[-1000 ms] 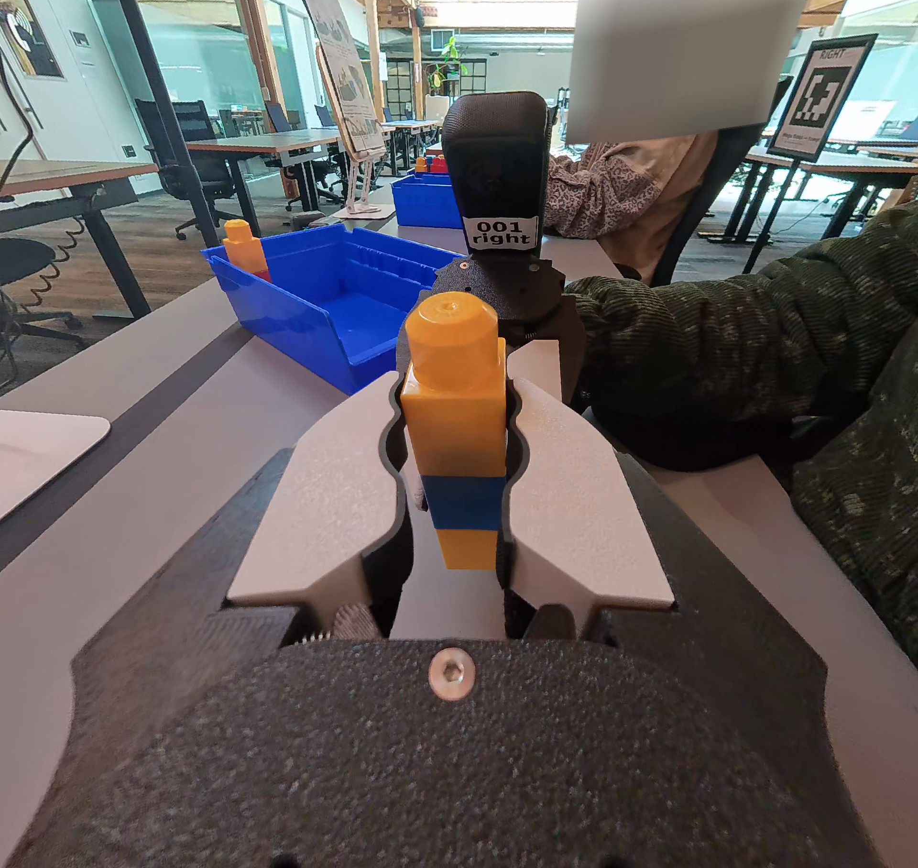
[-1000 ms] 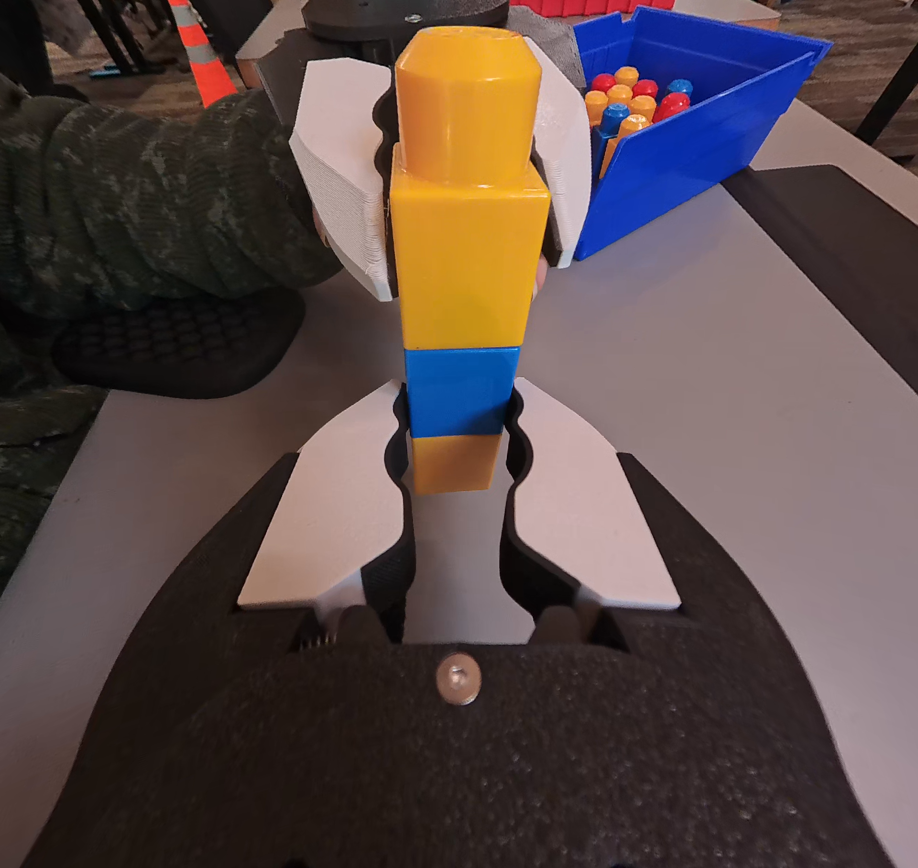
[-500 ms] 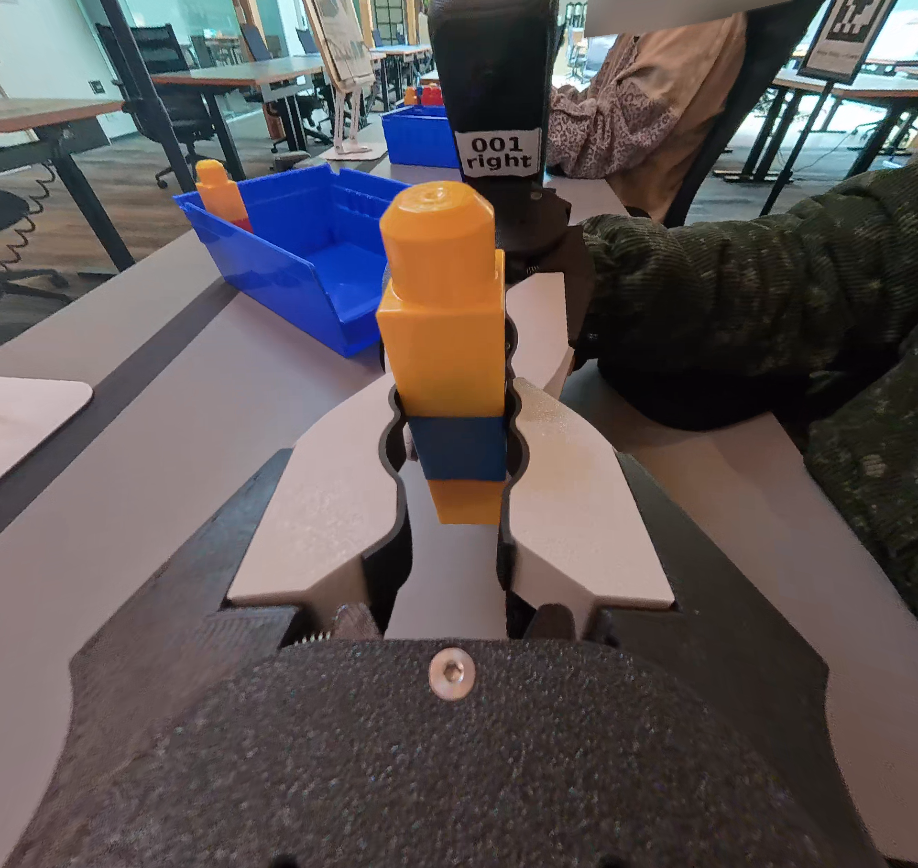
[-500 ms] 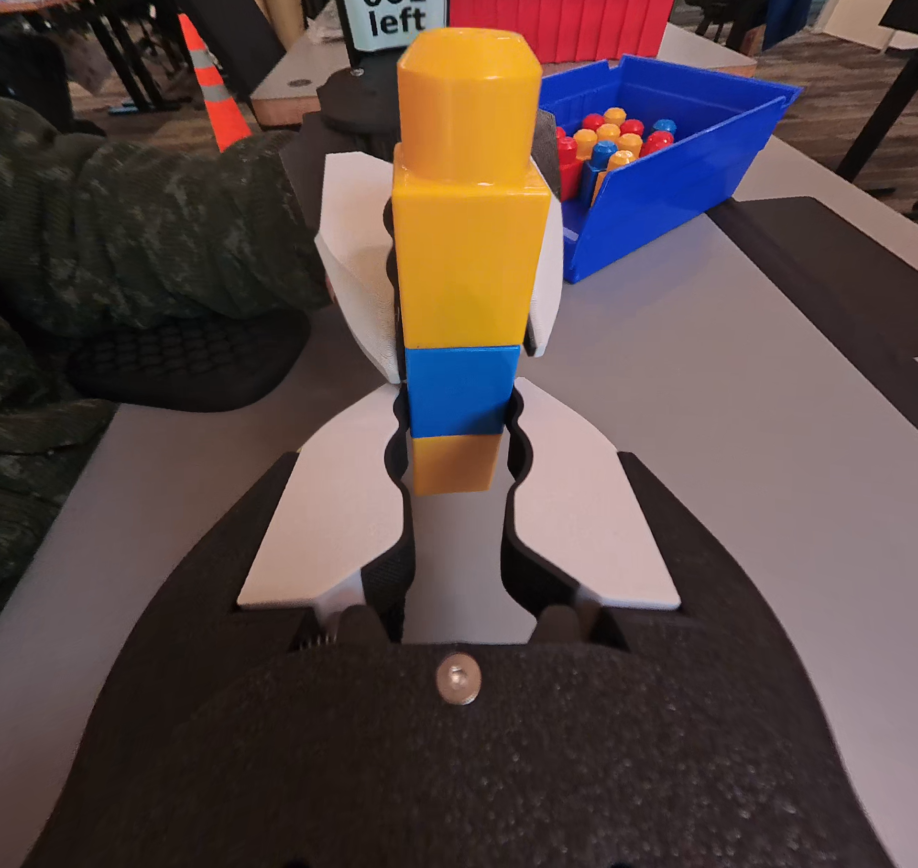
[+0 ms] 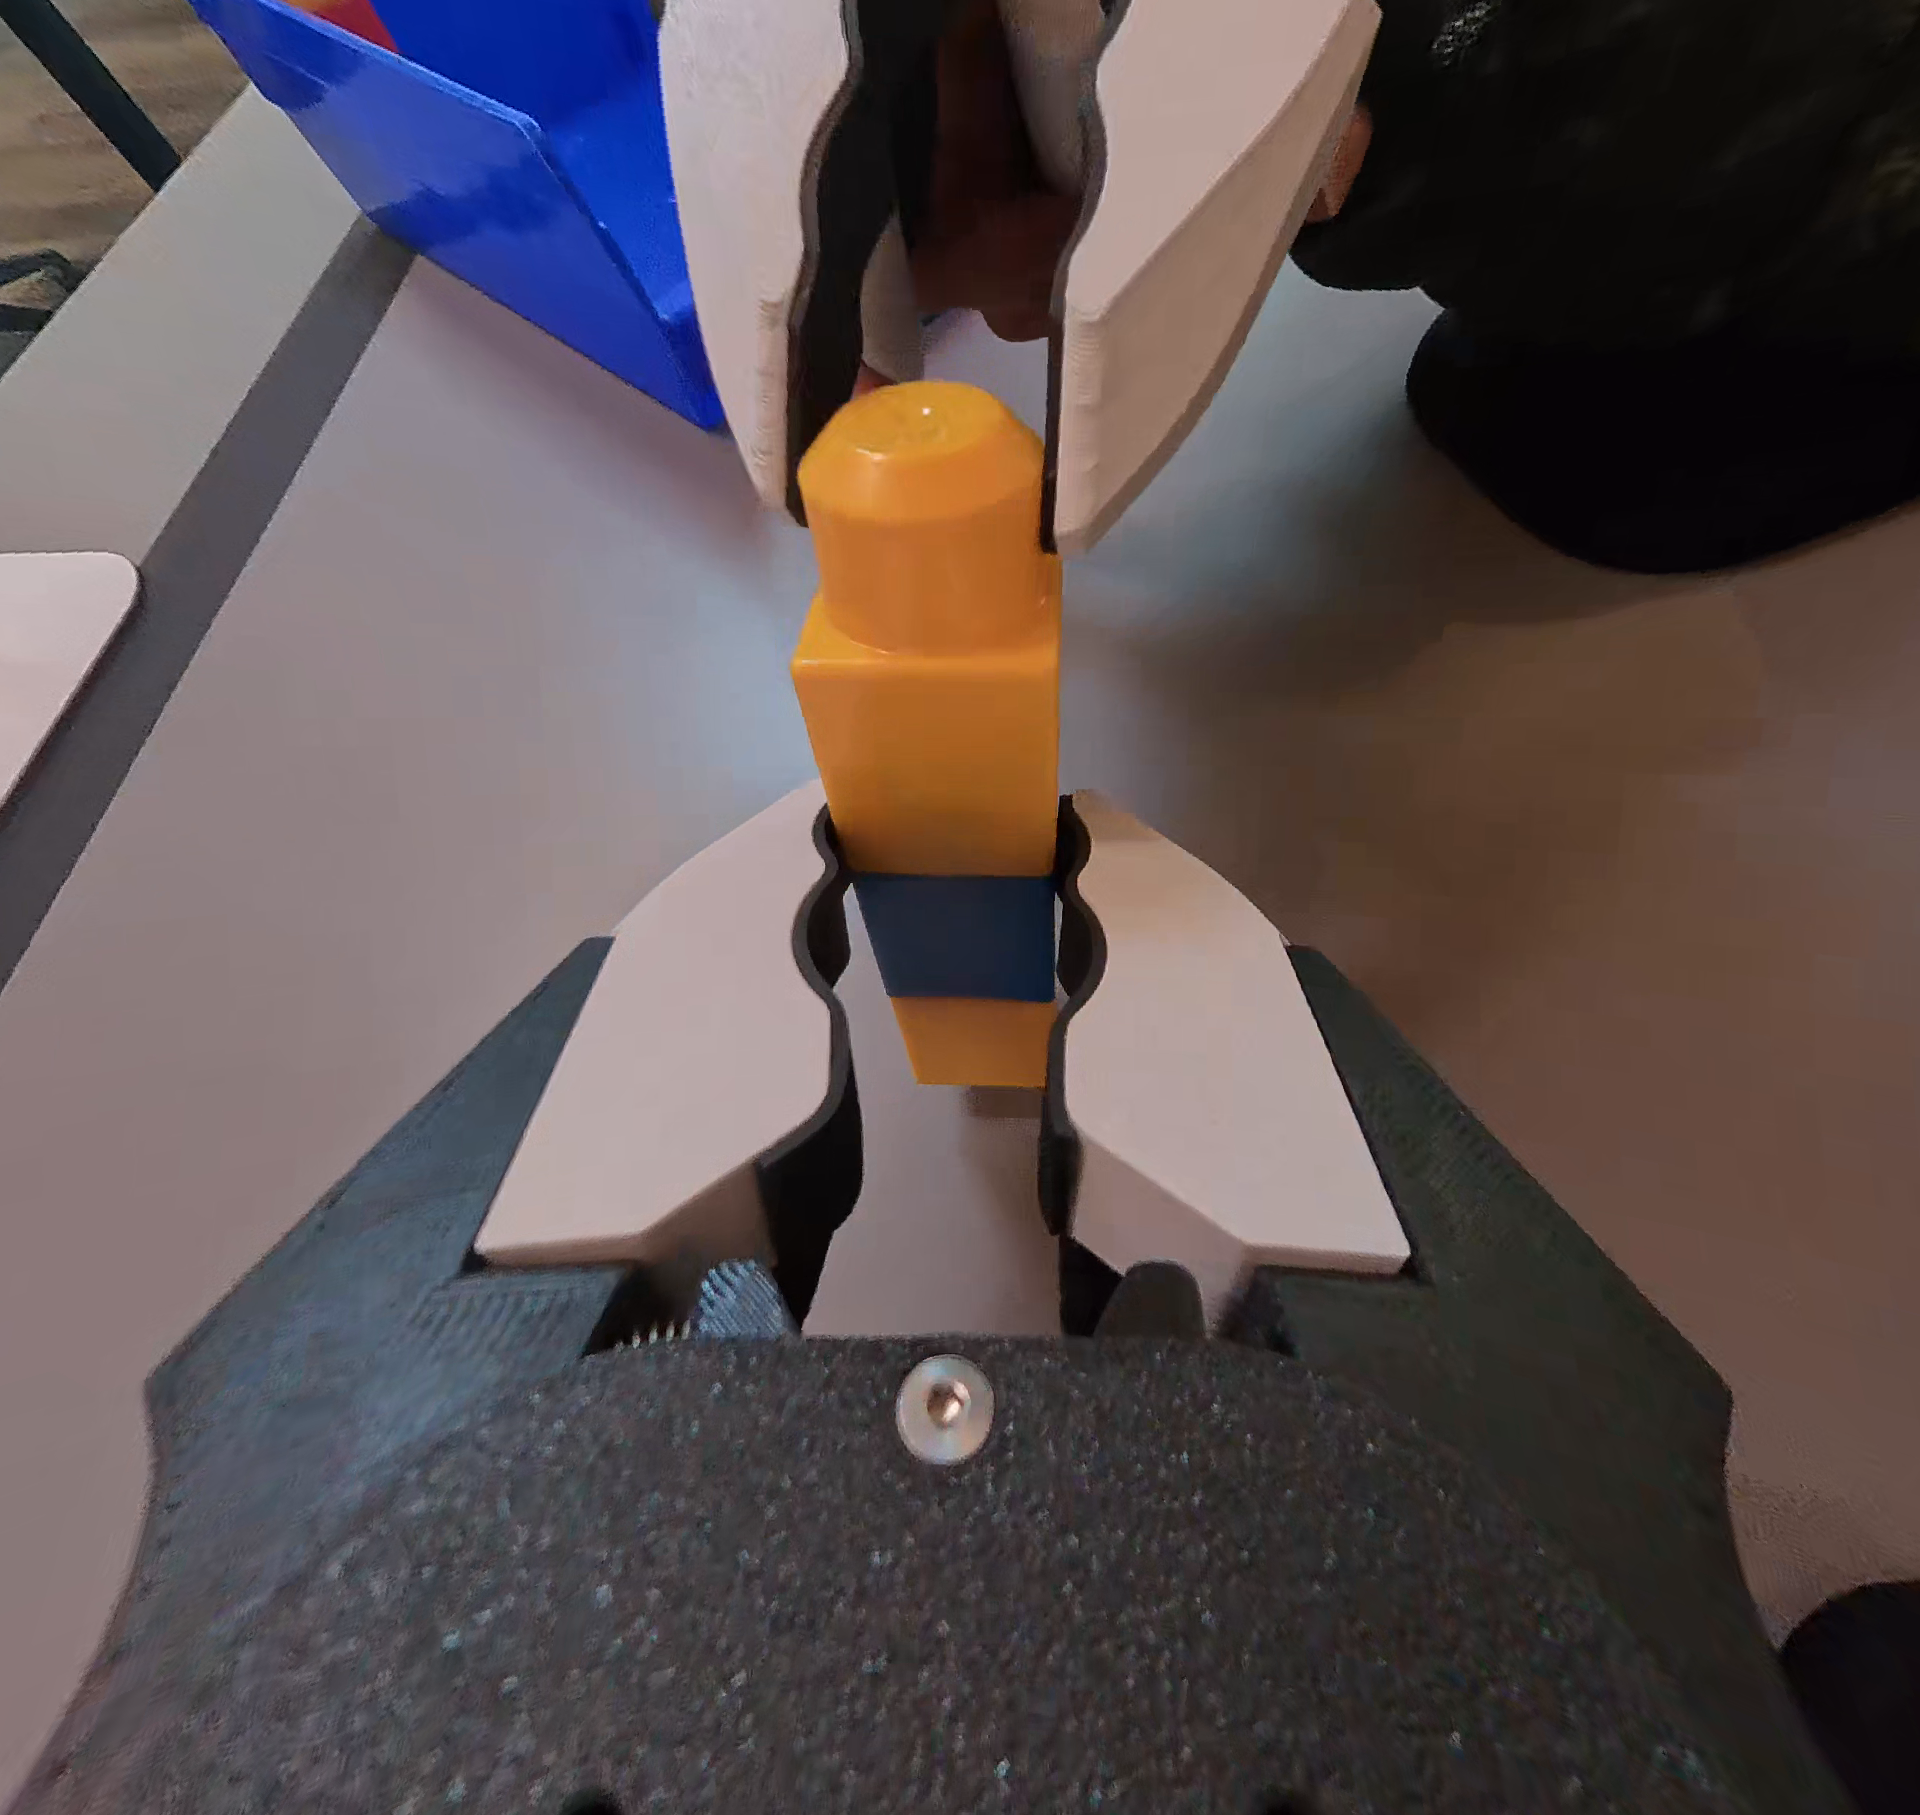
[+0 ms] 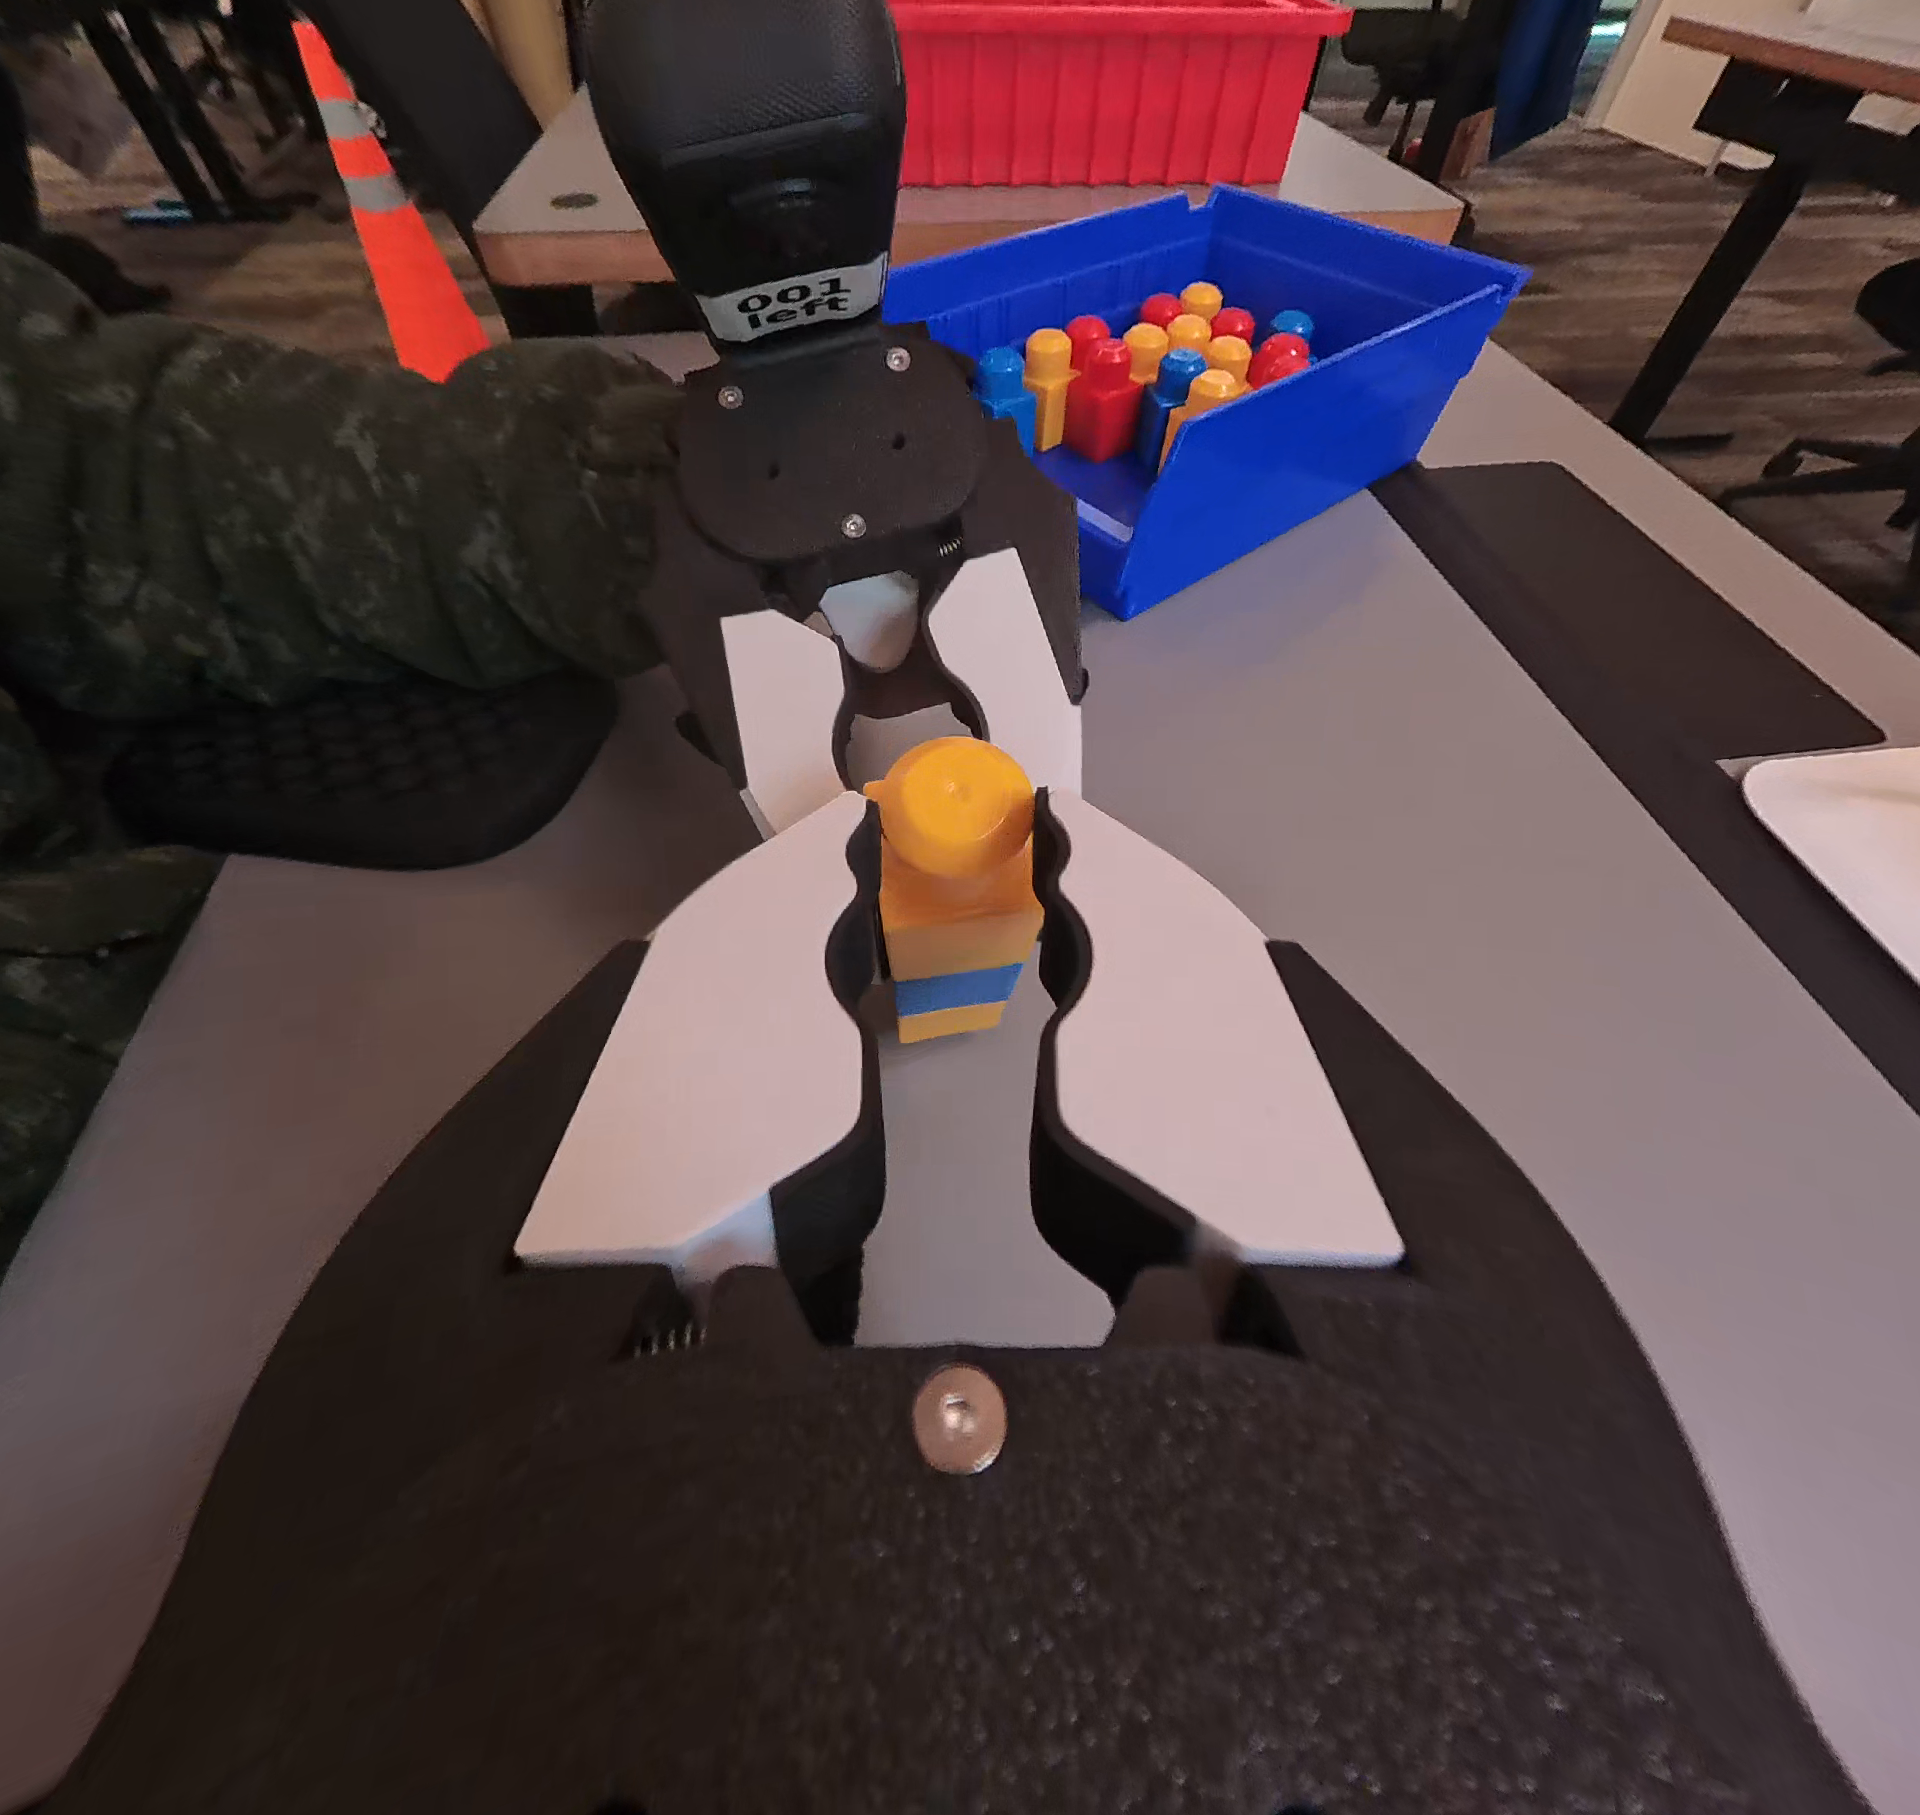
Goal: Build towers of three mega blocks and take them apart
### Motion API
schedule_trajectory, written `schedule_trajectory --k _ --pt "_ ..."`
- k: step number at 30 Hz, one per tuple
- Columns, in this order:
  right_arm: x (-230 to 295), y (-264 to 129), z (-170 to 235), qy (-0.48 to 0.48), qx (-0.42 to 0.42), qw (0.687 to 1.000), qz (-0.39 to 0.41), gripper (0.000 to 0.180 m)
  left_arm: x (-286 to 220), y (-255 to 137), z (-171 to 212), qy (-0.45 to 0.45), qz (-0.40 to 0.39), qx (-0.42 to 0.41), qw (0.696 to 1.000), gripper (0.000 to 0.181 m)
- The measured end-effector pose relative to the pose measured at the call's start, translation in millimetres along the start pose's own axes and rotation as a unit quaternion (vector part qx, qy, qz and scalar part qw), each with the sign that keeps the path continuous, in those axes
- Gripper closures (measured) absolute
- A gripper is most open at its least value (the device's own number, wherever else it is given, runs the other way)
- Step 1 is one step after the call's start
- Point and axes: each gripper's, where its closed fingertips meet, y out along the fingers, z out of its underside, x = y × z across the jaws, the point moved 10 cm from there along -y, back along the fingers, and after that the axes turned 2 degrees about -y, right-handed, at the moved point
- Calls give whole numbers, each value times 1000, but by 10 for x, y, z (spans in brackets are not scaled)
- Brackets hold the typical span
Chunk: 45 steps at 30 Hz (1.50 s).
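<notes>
A tower of three mega blocks, yellow on blue on yellow [image 5: 935, 747], stands upright with its base at the grey table [image 5: 416, 726]. My left gripper [image 5: 945, 830] is shut on it from the side, at the seam between the top yellow block and the blue one. My right gripper [image 5: 920, 508] comes down from above, and its fingertips press on the round stud of the top yellow block. In the right wrist view I look down on the tower [image 6: 951, 934]. My right gripper [image 6: 951, 820] clasps the stud there, and the left gripper [image 6: 904, 726] shows behind it.
A blue bin [image 6: 1299, 456] with several red, yellow and blue blocks [image 6: 1143, 363] stands behind the tower. Another blue bin [image 5: 447, 176] stands at the far left. A red crate [image 6: 1091, 92] and an orange cone [image 6: 374, 196] lie beyond the table. The person's sleeves [image 5: 1662, 207] rest beside the grippers. The gap from one gripper's tips to the other's is roughly 6 cm.
My right gripper let go of the blue block, rose above the tower and closed on the top block's stud. The left gripper kept its hold, now lower on the tower.
</notes>
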Motion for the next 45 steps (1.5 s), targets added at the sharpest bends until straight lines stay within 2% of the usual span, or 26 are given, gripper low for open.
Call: schedule_trajectory --k 3,6,9,12,15,20,25,35,37,41,45 --pt "-6 -65 -64 0 3 1000 3 152 24 -46 -49 -13 -4 -46 999 144" --pt "-104 -374 -256 -3 -21 998 53 152 161 -205 -127 -33 -74 -129 988 143" --pt "-363 -929 -474 1 -29 986 162 151 321 -389 -110 -79 -144 -207 964 156" --pt "-771 -1495 -530 10 32 958 284 151 393 -499 -49 -83 -210 -226 948 180" --pt "-1299 -2010 -363 34 93 922 374 151 424 -534 -51 -85 -250 -222 938 181" --pt "-2004 -2581 191 126 107 873 458 151 446 -520 -26 -87 -265 -215 936 181" --pt "-2339 -2782 611 167 127 854 476 151 502 -483 90 -90 -263 -199 940 181" --pt "-2643 -2775 946 182 145 870 434 151 589 -374 201 -102 -252 -186 944 181" --pt "-2663 -2777 938 186 149 869 433 151 595 -372 207 -104 -253 -185 944 181" --pt "-2615 -2807 816 192 151 864 441 126 607 -401 215 -109 -260 -187 941 181" --pt "-2256 -2763 203 114 14 858 500 130 614 -455 212 -105 -277 -186 937 181"
